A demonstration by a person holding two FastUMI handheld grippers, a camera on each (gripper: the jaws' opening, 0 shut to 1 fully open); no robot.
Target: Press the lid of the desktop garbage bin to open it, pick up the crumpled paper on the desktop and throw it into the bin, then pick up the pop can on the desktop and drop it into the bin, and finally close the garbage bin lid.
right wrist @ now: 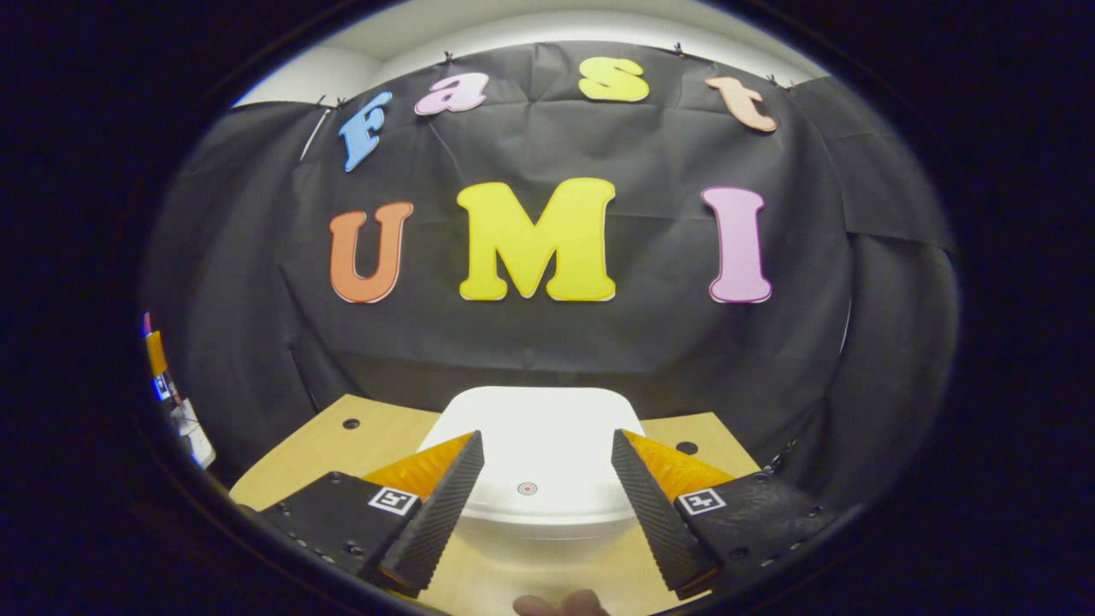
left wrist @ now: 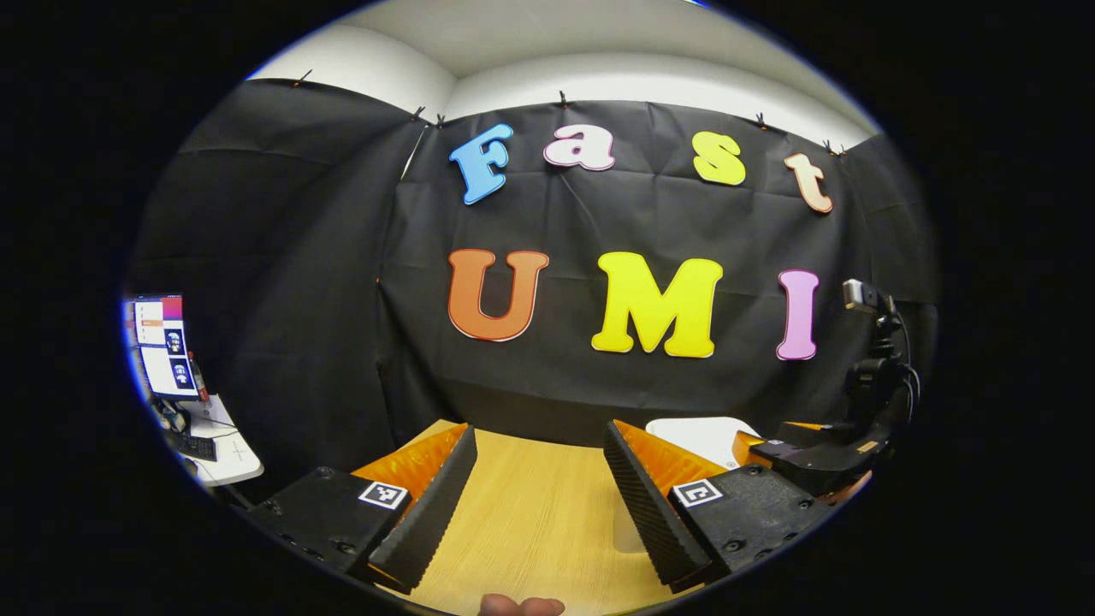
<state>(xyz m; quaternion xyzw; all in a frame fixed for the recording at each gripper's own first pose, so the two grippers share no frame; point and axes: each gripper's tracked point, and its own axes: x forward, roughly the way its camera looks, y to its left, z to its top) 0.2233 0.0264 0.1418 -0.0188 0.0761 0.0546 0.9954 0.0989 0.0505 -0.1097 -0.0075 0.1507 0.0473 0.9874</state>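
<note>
Bin (right wrist: 530, 453): white, lid down, on the desk at its far side, straight ahead of the right tool in the right gripper view; a small round red mark sits on the lid's near part. In the left gripper view a white corner of it (left wrist: 701, 435) shows past the left tool's right finger.
Desk (right wrist: 316, 449): light wood, two dark round holes near the far edge, one on each side of the bin.
Left tool (left wrist: 537, 500): fingers wide apart, nothing between them, over bare desk, bin off to its right.
Right tool (right wrist: 547, 505): fingers wide apart, nothing gripped; the bin's near edge lies between them; contact with the lid cannot be told. In the left gripper view it (left wrist: 821, 449) shows at far right, beside the bin.
Screen (left wrist: 162, 342): lit, far left, on a white side table.
Fingertip (left wrist: 520, 606): at the bottom edge.
</note>
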